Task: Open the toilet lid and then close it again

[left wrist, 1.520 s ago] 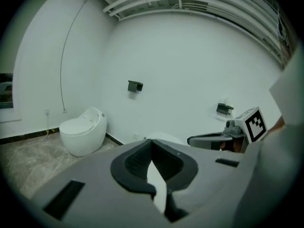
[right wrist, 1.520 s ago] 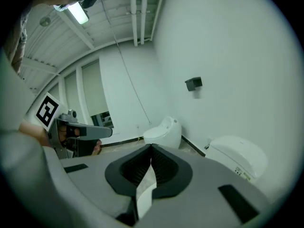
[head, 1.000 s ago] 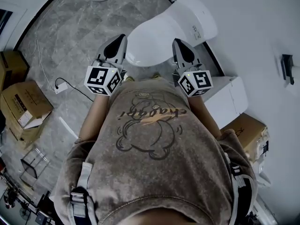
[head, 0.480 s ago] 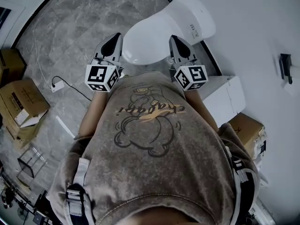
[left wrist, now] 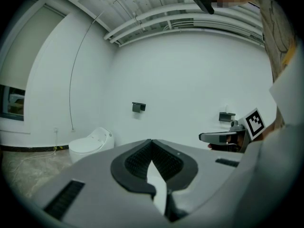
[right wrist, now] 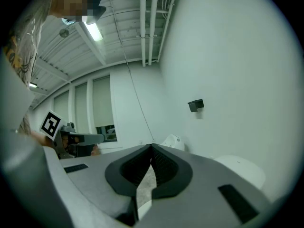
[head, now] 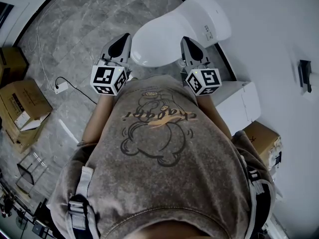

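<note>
The white toilet (head: 158,40) stands in front of me with its lid down, its tank (head: 212,16) against the wall. In the head view my left gripper (head: 124,37) hovers over the lid's left edge and my right gripper (head: 185,40) over its right edge. Both point forward. In the left gripper view the left gripper (left wrist: 151,141) is shut with nothing in it. The right gripper (right wrist: 152,146) in its own view is likewise shut and empty, with the toilet's white tank (right wrist: 241,169) just beyond it to the right. I cannot tell whether either gripper touches the lid.
Cardboard boxes (head: 21,109) and a cable with a plug (head: 61,87) lie on the floor at the left. A white box (head: 240,105) and another carton (head: 261,137) stand at the right. A second toilet (left wrist: 90,144) stands farther off. A dark fixture (head: 305,73) hangs on the wall.
Both grippers have moved a little forward over the toilet lid since a second ago. In the last half second they have hardly moved. The lid stays down.
</note>
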A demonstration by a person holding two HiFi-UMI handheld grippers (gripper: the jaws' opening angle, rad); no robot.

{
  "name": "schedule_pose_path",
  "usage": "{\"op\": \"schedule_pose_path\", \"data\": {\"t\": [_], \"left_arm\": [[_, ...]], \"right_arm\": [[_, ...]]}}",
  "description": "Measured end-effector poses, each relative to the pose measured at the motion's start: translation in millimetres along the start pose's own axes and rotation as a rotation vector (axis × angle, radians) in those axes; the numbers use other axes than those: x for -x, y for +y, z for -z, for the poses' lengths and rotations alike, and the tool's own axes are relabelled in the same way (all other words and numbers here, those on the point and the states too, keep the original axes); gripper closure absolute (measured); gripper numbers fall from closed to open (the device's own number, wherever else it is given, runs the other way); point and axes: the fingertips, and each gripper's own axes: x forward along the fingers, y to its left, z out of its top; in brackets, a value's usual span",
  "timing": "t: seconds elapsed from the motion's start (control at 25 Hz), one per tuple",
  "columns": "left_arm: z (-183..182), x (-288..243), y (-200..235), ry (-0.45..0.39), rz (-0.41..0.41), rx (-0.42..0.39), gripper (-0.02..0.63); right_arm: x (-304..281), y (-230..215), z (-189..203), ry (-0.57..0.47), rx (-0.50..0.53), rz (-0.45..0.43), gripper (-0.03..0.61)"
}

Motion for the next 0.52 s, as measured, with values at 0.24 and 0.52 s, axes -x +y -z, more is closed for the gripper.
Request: {"op": "schedule_pose_path", "data": {"t": [0.24, 0.52], "left_arm": [[2.2, 2.2, 0.4, 0.002, -0.007, 0.009, 0.604], [4.9, -0.2, -1.3, 0.008, -0.014, 0.011, 0.604]], "right_arm": [[0.8, 4.3, 2.2, 0.006, 0.006, -0.008, 0.552], [-0.1, 2.5, 1.8, 0.006, 0.01, -0.022, 0.552]]}}
